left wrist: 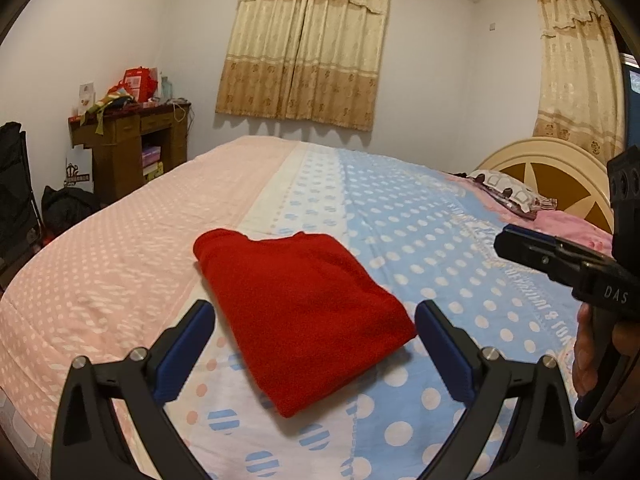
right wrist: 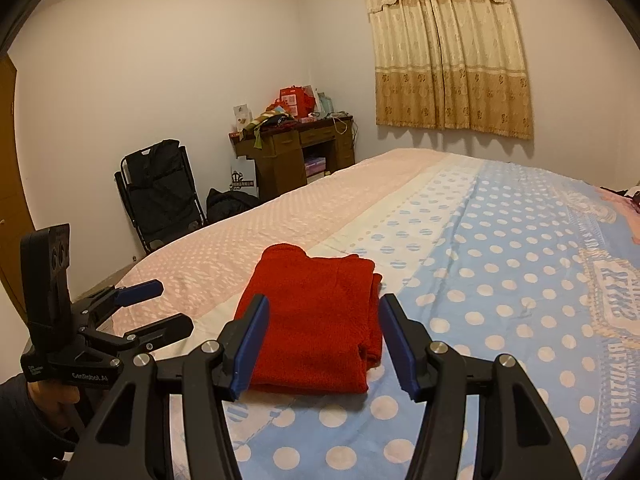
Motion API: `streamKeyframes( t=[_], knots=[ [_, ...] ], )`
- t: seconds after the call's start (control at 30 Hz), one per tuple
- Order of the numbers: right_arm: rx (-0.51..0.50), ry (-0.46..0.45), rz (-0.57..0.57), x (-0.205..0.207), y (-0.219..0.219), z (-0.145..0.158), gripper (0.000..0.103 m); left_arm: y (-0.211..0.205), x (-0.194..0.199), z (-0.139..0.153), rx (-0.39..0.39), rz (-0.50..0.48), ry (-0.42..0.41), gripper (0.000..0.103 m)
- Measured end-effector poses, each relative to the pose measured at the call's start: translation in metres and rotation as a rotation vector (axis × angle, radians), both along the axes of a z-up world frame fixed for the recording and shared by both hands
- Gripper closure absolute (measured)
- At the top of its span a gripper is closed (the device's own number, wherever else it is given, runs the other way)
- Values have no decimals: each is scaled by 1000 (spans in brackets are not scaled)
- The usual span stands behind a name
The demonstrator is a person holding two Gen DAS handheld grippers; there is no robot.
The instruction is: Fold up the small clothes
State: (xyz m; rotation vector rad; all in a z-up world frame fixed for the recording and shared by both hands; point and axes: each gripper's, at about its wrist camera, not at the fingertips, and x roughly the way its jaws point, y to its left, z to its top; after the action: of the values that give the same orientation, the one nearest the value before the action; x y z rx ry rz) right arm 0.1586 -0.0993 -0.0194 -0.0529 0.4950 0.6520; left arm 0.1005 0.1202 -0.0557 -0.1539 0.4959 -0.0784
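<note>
A small red garment (left wrist: 304, 312) (right wrist: 316, 320) lies folded into a neat rectangle on the bed's polka-dot sheet (left wrist: 120, 260) (right wrist: 500, 280). My left gripper (left wrist: 316, 314) hovers just above its near end, blue-padded jaws wide open with nothing between them. My right gripper (right wrist: 324, 300) is also open, its pads apart above the garment's near edge and not touching it. In the left wrist view the right gripper (left wrist: 520, 244) comes in from the right, held by a hand (left wrist: 588, 352). The right wrist view shows the left gripper (right wrist: 170, 304) open at the left.
The sheet is pink on the left and blue on the right. A cluttered wooden desk (left wrist: 128, 140) (right wrist: 296, 148) stands by the far wall, with a black folding chair (right wrist: 160, 192) and a dark bag (right wrist: 230, 202) beside it. A pillow (left wrist: 508, 192) and headboard (left wrist: 560, 168) lie far right.
</note>
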Motion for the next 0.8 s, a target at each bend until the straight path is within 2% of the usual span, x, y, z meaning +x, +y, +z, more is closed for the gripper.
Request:
streamKeyframes(
  t=[0.8],
  knots=[
    [-16, -38, -25, -17, 3, 0, 44, 1, -5, 2, -8, 7, -6, 0]
  ],
)
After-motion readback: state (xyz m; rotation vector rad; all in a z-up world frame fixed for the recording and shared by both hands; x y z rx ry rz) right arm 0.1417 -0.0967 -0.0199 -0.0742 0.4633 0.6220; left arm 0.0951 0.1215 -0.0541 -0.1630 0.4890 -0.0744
